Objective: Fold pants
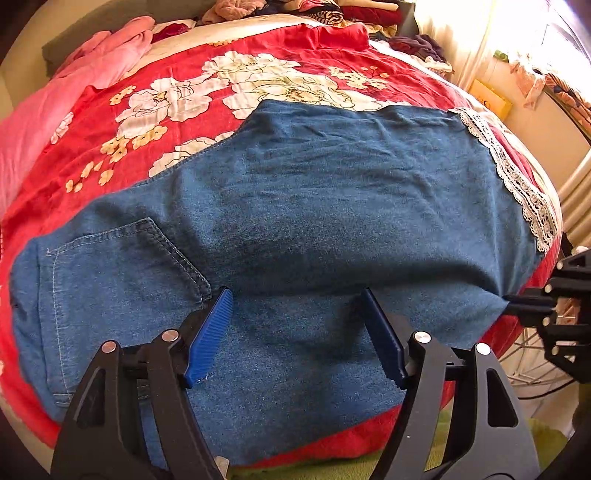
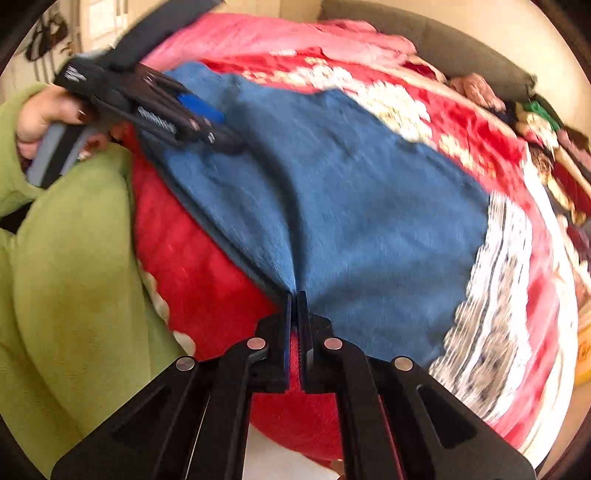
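Blue denim pants [image 1: 314,206] with a white lace hem [image 1: 517,177] lie flat on a red floral bedspread [image 1: 177,74]; a back pocket [image 1: 122,277] shows at the left. My left gripper [image 1: 295,310] is open, its blue pads [image 1: 210,336] just above the near part of the pants. My right gripper [image 2: 296,299] is shut on the near edge of the pants [image 2: 332,192], pinching a fold of denim. The left gripper also shows in the right wrist view [image 2: 199,122], over the far end of the pants. The right wrist view is blurred.
A pink blanket [image 1: 74,81] lies at the far left of the bed. A pile of clothes [image 1: 314,11] sits at the head of the bed. The person's green sleeve [image 2: 66,258] is at the left. A radiator [image 1: 576,199] stands beside the bed.
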